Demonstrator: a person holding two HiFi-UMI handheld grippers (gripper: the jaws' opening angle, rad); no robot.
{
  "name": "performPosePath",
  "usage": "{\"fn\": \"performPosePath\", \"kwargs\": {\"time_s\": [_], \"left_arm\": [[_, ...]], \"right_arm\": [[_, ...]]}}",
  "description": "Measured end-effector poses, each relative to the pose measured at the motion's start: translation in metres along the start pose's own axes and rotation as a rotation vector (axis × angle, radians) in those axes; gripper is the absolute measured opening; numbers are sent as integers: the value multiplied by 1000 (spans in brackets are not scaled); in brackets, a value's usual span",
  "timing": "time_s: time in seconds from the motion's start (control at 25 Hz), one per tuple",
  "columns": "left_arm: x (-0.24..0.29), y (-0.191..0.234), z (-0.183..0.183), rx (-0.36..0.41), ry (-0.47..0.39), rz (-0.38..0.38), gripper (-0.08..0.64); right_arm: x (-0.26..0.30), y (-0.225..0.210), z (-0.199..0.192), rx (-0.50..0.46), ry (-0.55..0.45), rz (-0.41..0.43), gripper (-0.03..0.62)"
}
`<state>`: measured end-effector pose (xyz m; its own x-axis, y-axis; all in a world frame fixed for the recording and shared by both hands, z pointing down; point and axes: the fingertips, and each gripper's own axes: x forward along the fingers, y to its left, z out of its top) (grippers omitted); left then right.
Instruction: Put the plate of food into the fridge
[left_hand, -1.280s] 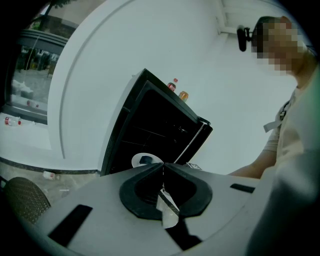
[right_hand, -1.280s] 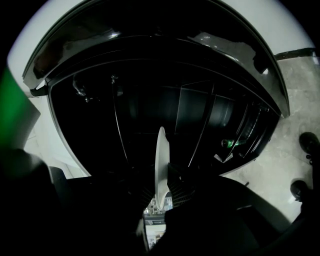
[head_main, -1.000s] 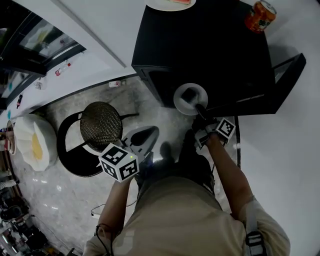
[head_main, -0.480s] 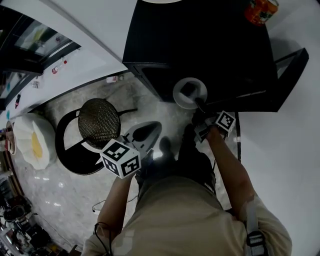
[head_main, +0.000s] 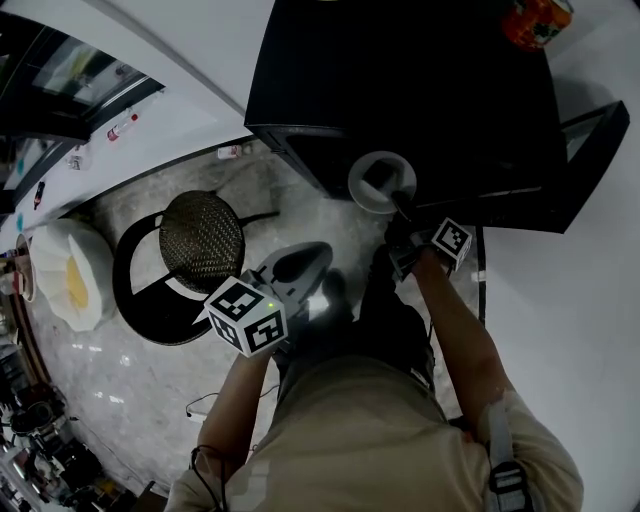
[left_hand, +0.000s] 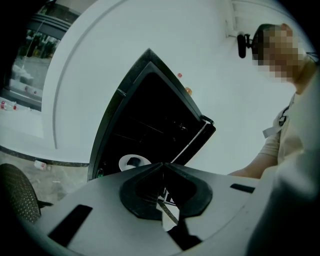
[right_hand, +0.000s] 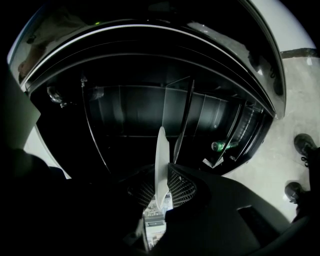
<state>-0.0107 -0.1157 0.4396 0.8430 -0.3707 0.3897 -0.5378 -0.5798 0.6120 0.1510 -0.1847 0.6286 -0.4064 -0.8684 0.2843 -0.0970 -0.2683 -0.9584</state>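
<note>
A white plate (head_main: 381, 187) with a dark piece of food (head_main: 377, 177) on it is held at the mouth of the open black fridge (head_main: 400, 80). My right gripper (head_main: 402, 212) is shut on the plate's near rim. In the right gripper view the plate (right_hand: 161, 160) shows edge-on between the pads, in front of the dark fridge interior (right_hand: 145, 112). My left gripper (head_main: 292, 266) hangs low at the left, shut and empty. In the left gripper view its jaws (left_hand: 162, 174) meet, with the plate (left_hand: 131, 162) and fridge (left_hand: 145, 120) beyond.
The fridge door (head_main: 592, 150) stands open to the right. An orange can (head_main: 540, 20) sits on top of the fridge. A green bottle (right_hand: 223, 145) lies in the door shelf. A round black chair (head_main: 200, 248) and a white seat (head_main: 65, 282) stand on the floor at left.
The plate and right gripper have edged slightly toward the fridge opening. The left gripper stays low and shut.
</note>
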Motion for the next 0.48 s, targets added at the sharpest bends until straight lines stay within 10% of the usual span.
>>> {"fn": "performPosePath", "kwargs": {"time_s": [0.48], "left_arm": [[1, 15, -7, -8, 18, 32, 12]], "right_arm": [[11, -14, 5, 15, -30, -14, 41]]}}
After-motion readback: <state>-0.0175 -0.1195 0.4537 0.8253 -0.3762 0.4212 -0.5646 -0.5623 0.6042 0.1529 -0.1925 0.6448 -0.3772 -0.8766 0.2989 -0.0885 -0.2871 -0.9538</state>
